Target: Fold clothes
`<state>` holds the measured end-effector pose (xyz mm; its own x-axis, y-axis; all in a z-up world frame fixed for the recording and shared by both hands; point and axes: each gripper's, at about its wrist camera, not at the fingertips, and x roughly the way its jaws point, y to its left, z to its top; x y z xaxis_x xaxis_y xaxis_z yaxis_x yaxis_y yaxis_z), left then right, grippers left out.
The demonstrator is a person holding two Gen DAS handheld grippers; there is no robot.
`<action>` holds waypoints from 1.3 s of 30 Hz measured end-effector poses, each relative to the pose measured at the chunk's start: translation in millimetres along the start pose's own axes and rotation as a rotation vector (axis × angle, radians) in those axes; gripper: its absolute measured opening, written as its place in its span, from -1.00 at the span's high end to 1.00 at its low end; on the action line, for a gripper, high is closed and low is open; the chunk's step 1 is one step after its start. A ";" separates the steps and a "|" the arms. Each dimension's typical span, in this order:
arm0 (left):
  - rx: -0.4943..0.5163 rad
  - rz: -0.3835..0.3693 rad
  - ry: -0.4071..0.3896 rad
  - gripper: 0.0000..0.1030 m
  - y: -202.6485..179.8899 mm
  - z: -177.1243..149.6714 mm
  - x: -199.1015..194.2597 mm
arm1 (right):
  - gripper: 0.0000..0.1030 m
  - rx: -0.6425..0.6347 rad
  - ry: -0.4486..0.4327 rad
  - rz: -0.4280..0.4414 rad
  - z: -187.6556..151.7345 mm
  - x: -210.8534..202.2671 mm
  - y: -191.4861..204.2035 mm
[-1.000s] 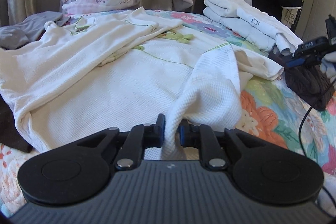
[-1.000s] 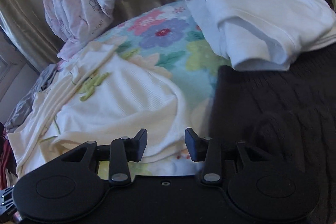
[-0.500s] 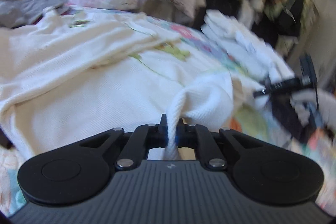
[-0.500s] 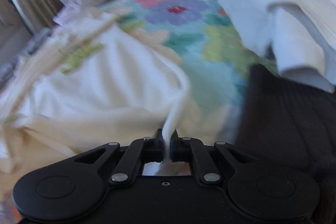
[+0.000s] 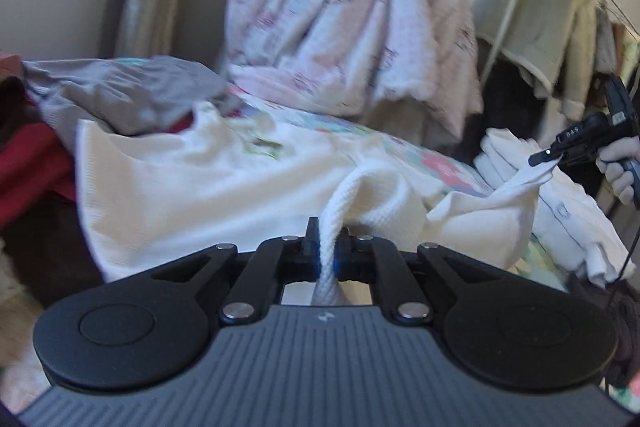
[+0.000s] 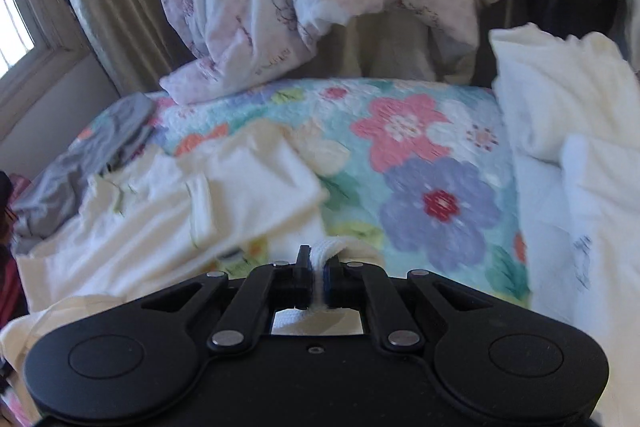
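While both grippers are clamped nearly closed, each pinches a bunched edge of the same white garment [image 5: 224, 195]. The left gripper [image 5: 327, 247] has a thick ribbed fold standing up between its fingers. In the left view the right gripper [image 5: 546, 157] shows at far right, its tips nipping a corner of the cloth pulled up off the bed, with the gloved hand [image 5: 620, 167] behind it. In its own view, the right gripper [image 6: 318, 269] holds a thin white fold.

Most of the garment lies spread on the floral quilt [image 6: 420, 167], toward the left, with small green marks near its far end. One gray garment [image 5: 120, 95] lies at its far left edge; something red [image 5: 36, 163] sits nearer left. One stack of folded whites [image 6: 560, 131] rests on the quilt's right side. One pink-printed blanket [image 5: 340, 27] is heaped at the far end of the bed. A curtain [image 6: 104, 7] and a window [image 6: 16, 19] stand far left; hanging clothes [image 5: 560, 19] fill the far right.
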<state>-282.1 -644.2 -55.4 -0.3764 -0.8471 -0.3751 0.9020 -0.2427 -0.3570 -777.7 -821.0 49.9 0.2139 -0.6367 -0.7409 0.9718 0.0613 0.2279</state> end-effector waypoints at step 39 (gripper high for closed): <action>-0.112 0.331 0.046 0.61 149.7 104.1 139.1 | 0.26 0.009 -0.039 0.176 99.9 231.1 92.6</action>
<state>-177.5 -847.6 -71.9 -0.0790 -0.8487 -0.5229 0.9490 0.0966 -0.3001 -648.3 -1039.2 -37.1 0.3762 -0.6464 -0.6638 0.9187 0.1673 0.3578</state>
